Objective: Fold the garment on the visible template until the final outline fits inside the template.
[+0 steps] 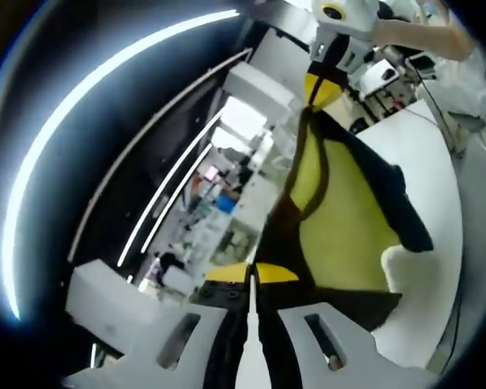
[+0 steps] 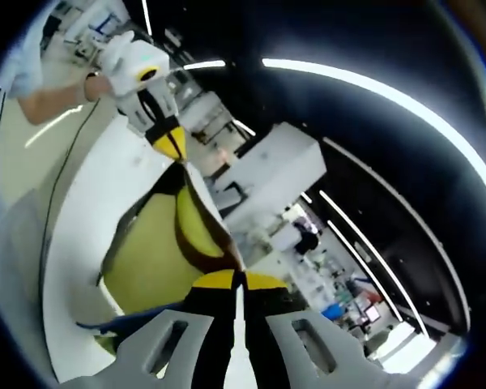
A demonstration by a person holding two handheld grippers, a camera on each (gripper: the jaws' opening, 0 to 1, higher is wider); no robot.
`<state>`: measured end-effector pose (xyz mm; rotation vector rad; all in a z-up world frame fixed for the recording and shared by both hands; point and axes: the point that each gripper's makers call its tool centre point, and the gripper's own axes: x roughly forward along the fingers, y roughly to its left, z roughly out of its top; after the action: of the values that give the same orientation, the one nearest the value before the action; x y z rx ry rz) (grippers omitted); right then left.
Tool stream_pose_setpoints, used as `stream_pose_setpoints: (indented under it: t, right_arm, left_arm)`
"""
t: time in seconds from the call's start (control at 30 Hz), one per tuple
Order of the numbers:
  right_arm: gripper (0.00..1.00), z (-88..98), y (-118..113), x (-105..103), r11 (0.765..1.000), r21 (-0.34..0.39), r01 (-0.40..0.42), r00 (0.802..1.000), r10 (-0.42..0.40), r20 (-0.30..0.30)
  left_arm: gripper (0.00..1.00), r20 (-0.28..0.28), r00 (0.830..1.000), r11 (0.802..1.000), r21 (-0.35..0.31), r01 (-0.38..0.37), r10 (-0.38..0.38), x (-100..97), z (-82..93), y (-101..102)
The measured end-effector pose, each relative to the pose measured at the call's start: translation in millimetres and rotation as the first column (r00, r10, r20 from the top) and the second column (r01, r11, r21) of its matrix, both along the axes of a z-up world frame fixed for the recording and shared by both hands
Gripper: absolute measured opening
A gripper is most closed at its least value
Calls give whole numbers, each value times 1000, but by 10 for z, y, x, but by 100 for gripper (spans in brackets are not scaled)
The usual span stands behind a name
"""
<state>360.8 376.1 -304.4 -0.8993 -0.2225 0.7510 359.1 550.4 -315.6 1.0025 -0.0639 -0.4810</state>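
Both claws pinched a yellow-and-black garment (image 1: 340,219) aloft, left claw (image 1: 251,279), right claw (image 2: 241,279), white desk (image 1: 425,162) below, person's forearm (image 2: 53,101) in right gripper view.

Long white strip lights (image 1: 105,81) curve across a dark ceiling at the upper left of the left gripper view and the upper right of the right gripper view. White box-shaped cabinets (image 2: 279,174) sit mid-frame, with cluttered workstations (image 2: 340,300) beyond.

Bright ceiling strip lights (image 1: 105,89) glare; strong fisheye bending; background soft.
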Motion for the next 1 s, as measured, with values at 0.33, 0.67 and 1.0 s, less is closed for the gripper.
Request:
stream_pose_setpoints:
  t: [0.33,0.67,1.0]
  right_arm:
    - [3,49,58,-380,1000,-5,-16,1000,16,23]
    - [3,119,63,-757,1000,-4,-26,999,27,41]
    - [3,149,42,-1071,999,20,-48,999,47,20]
  left_arm:
    - [0,27,1000,1000,20,-8,7,-368,48,54]
    - [0,40,999,1000,5,17,-17,-688,71,60]
    - [0,21,999,999,-4,45,-45,-1029,99,8]
